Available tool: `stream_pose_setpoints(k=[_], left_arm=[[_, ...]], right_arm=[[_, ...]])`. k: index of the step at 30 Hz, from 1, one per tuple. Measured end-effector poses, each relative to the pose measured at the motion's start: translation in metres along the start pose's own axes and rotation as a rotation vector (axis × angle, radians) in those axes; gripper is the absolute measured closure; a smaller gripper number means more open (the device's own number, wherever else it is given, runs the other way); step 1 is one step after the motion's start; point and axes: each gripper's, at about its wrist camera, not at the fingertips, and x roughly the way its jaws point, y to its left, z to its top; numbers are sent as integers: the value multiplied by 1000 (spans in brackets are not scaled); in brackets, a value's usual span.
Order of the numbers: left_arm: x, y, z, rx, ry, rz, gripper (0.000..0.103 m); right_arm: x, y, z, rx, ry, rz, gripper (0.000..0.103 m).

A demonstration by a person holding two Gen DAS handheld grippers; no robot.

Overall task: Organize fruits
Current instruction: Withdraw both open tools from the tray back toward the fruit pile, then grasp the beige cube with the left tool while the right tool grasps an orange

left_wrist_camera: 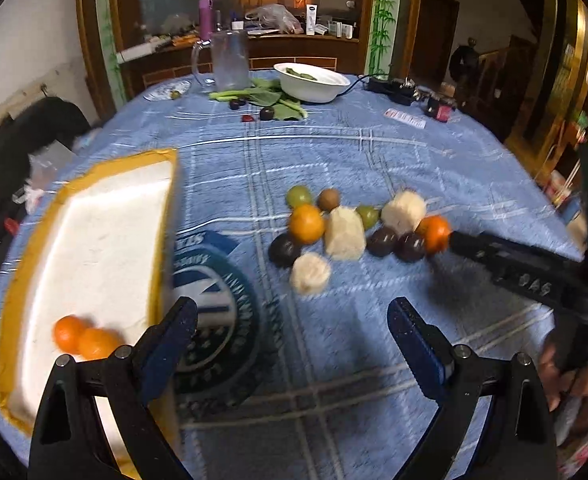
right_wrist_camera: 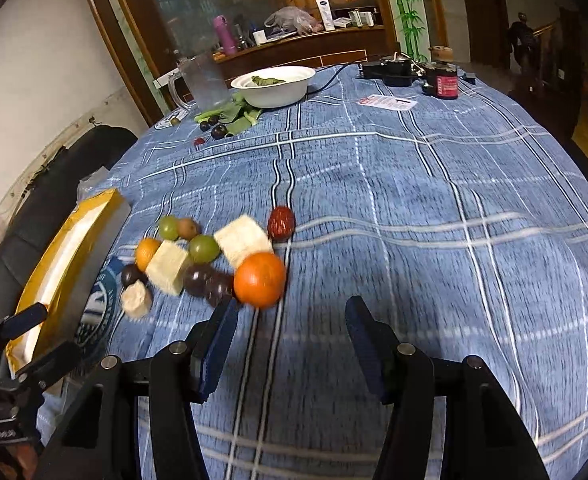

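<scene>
My left claw (left_wrist_camera: 291, 330) hangs wide and empty above the blue cloth (left_wrist_camera: 334, 152), just right of the tray (left_wrist_camera: 93, 240), where two oranges (left_wrist_camera: 83, 338) lie in the near corner. My right claw (right_wrist_camera: 291, 334) is also wide, holding nothing, with an orange (right_wrist_camera: 259, 279) just beyond its left finger. The fruit pile (left_wrist_camera: 346, 226) sits mid-table.

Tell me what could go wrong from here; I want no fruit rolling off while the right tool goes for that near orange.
1. The right tool is open with the orange by its left finger, off-centre; closing now might knock it into the dark plums.
2. The pile is tight, so a nudge could send round fruit rolling across the tablecloth.
3. Two oranges sit loose in the foam tray; bumping it with the left tool may shift them.
</scene>
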Motion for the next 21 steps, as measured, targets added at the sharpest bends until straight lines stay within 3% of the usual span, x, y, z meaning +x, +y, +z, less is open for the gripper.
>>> stream_pose_setpoints(k=[5, 10, 12, 16, 18, 21], left_arm=[[26, -8, 21, -12, 23, -60, 42], [52, -34, 37, 77, 27, -102, 45], [64, -42, 42, 126, 33, -132, 45], [75, -49, 47, 206, 44, -110, 56], [74, -51, 45, 251, 46, -83, 63], [72, -51, 40, 283, 51, -87, 64]], right_arm=[[23, 10, 12, -5, 30, 15, 44], [32, 11, 18, 2, 32, 44, 59], [34, 7, 17, 16, 31, 70, 60], [33, -4, 17, 72, 26, 113, 61], [27, -9, 17, 89, 1, 102, 62], [19, -11, 18, 90, -36, 54, 64]])
